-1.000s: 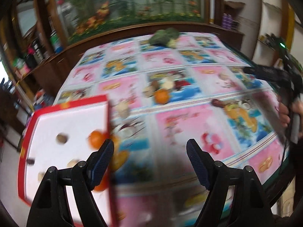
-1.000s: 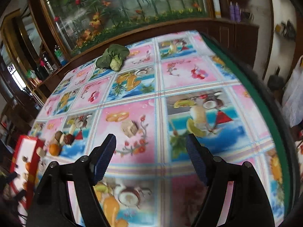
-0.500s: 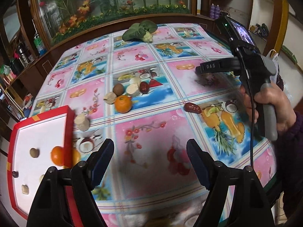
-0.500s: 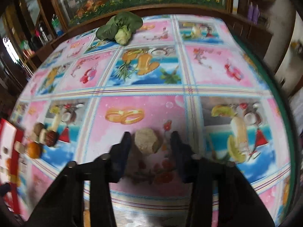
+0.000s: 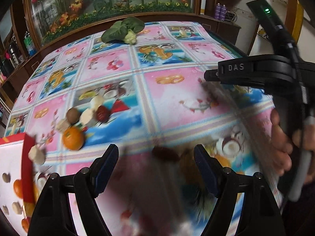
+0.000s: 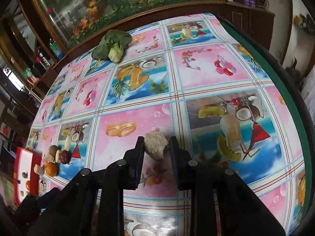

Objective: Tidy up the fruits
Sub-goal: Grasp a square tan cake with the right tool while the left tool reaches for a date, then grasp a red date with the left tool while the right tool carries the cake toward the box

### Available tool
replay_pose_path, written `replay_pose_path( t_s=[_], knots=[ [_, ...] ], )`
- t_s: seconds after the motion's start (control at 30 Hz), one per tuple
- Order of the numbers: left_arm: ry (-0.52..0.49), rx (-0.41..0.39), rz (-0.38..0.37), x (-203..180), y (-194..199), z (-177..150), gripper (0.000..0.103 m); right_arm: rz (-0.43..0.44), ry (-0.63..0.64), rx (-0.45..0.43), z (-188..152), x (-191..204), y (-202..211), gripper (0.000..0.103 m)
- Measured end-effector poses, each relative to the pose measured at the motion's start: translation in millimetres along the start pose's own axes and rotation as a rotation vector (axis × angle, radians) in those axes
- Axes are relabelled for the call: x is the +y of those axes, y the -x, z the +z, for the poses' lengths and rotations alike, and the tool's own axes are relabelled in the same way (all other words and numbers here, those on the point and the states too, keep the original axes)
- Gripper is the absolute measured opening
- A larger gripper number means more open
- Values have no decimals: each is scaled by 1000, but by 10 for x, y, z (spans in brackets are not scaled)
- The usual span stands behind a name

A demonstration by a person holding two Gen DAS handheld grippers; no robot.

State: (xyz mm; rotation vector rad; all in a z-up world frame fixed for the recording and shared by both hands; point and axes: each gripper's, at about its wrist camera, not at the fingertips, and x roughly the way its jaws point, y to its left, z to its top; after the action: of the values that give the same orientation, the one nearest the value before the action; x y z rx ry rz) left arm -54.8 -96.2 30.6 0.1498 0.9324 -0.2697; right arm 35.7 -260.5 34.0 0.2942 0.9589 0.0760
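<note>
In the right wrist view, the right tool (image 6: 156,147) sits at lower centre with its jaws closed tight on a pale lump (image 6: 156,145), held just above the counter (image 6: 196,74); far left lie an orange (image 6: 51,168) and a red date (image 6: 65,156) in a small cluster beside a red tray (image 6: 36,173); a leafy green (image 6: 112,45) rests at upper left. In the left wrist view, the left tool (image 5: 156,163) is spread wide and holds nothing; a blurred dark date (image 5: 165,153) lies between its fingers (image 5: 107,162) on the counter; a hand (image 5: 281,145) at right grips the other tool's handle.
</note>
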Motion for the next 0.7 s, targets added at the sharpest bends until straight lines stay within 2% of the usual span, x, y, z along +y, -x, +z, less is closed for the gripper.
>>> replay_pose_path(
  t_s=[0.1,0.13,0.23,0.37,0.57,0.67,0.7],
  knots=[
    [-13,17,10,-48,-135,25,77,7,8,2,-13,26,-1,27],
    [-14,41,2,-37,-173,-10,73,9,11,3,-21,34,-4,27],
    [-34,35,-32,19,-98,-102,62,27,17,13,-43,63,-11,27],
    [-67,44,-59,215,33,-239,42,45,57,17,-104,180,-12,27],
    [39,52,-23,580,138,-293,41,54,106,26,-187,340,-47,27],
    [11,36,-31,483,140,-216,43,50,103,28,-191,328,-59,27],
    [-8,32,-32,438,136,-196,47,47,98,28,-190,319,-63,27]
  ],
)
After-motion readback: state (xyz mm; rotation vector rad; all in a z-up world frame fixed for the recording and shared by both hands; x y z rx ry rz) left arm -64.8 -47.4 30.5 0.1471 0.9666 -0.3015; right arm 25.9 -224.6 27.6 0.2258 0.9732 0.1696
